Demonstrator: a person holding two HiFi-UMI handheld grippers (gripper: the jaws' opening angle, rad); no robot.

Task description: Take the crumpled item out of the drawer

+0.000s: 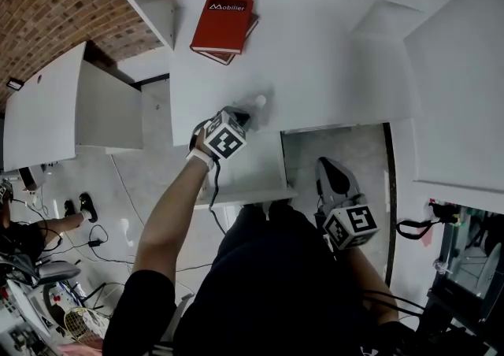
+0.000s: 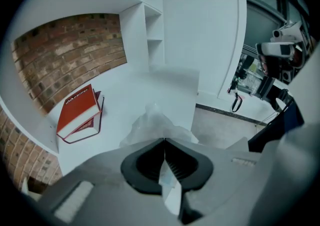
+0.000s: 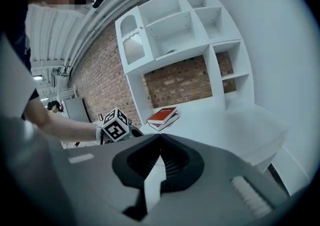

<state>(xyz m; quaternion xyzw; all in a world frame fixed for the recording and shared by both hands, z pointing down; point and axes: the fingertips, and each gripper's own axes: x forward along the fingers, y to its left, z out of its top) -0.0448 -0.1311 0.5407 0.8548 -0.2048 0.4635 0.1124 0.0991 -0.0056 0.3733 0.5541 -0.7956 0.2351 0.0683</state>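
Observation:
The crumpled item [image 2: 156, 124] is a pale, thin wad of paper or plastic. It lies on the white desk top [image 1: 315, 55], right at the tips of my left gripper [image 2: 164, 141]. The jaws are closed, with the wad bunched at their tips. In the head view the left gripper [image 1: 246, 116] reaches over the desk's front part, and the wad [image 1: 258, 101] shows just beyond it. My right gripper [image 1: 325, 164] hangs low, in front of the desk edge over the grey floor, shut with nothing in it [image 3: 160, 137]. A white drawer-like panel [image 1: 248, 177] juts out below the left gripper; its inside is hidden.
Two red books [image 1: 224, 24] are stacked at the back of the desk [image 2: 77, 112] near the brick wall. White shelving [image 3: 175, 25] rises behind and to the right. Cables and another person's hand [image 1: 75, 220] are on the floor at left.

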